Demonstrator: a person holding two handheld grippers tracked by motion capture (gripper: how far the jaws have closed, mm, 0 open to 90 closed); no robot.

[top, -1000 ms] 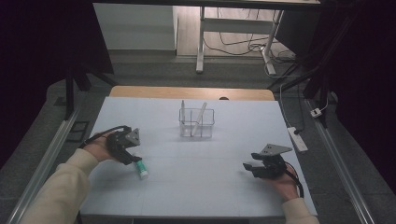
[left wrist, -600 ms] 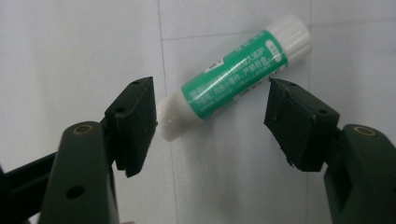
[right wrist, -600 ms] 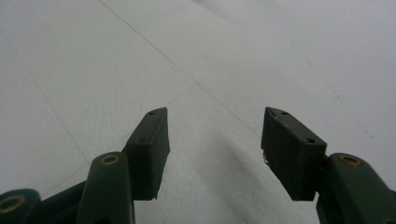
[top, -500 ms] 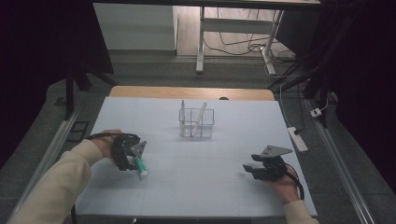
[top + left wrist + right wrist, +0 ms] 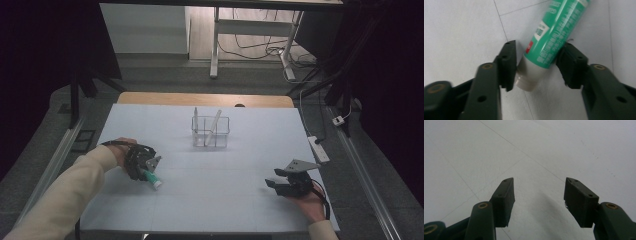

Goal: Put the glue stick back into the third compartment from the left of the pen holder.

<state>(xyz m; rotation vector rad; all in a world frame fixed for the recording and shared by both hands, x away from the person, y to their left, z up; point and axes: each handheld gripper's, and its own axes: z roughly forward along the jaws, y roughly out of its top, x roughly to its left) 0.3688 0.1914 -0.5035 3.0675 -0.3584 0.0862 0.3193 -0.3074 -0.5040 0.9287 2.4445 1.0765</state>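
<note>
Since the earlier frame the left gripper [image 5: 150,167] has sunk onto the green tube [image 5: 554,35] and its jaws have just been closing around it; the tube lies flat on the white table [image 5: 240,165], its white cap [image 5: 527,80] between the jaws, both pads touching its sides, so the gripper is grasping the tube; the right gripper [image 5: 276,180] has stayed put, well apart from the tube, jaws spread with bare table between them; a clear rack [image 5: 210,132] stands beyond both.
</note>
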